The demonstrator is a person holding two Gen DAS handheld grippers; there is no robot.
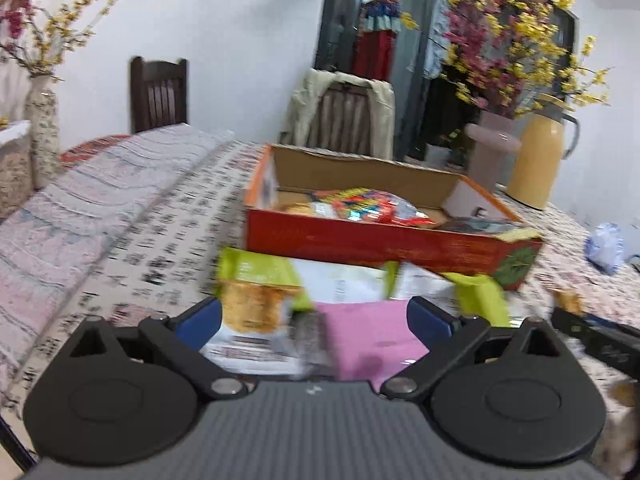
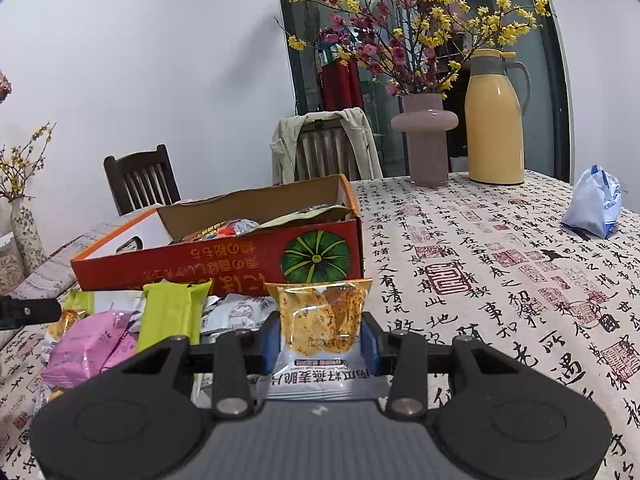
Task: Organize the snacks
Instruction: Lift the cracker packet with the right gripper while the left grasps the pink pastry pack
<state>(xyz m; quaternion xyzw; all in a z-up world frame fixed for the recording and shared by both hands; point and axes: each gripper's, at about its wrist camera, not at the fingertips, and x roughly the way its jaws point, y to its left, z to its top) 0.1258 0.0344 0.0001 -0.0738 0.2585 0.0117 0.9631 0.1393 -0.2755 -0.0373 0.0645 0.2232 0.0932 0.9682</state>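
Nearest of all, the right gripper (image 2: 320, 334) pinches a clear packet of orange crisps (image 2: 322, 316) between its blue pads (image 2: 370, 340), the packet standing upright with its white lower edge toward the camera. Just to its left on the calligraphy-print tablecloth (image 2: 500, 280) lies a loose heap of snacks: a pink packet (image 2: 94, 344), a lime-green packet (image 2: 172, 312) leaning over it, and white wrappers underneath. The left gripper (image 1: 314, 320) hangs over that same heap with its jaws spread wide and nothing gripped; its view is smeared, so the pink packet below it looks to be lying free rather than touched. A dark tip of that left tool shows at the left edge of the right wrist view. Directly behind the heap sits the red cardboard box (image 2: 224, 256) with a green pumpkin printed on its front, top open, already holding several bright wrappers. Farther back on the right of the table stand a mauve vase (image 2: 426, 140) of yellow and red blossom and, beside it, a yellow thermos jug (image 2: 494, 120); a blue-and-white bag (image 2: 596, 204) lies apart near the right edge. Beyond the table are two dark wooden chairs (image 2: 140, 180), one draped with a beige jacket (image 2: 288, 144).
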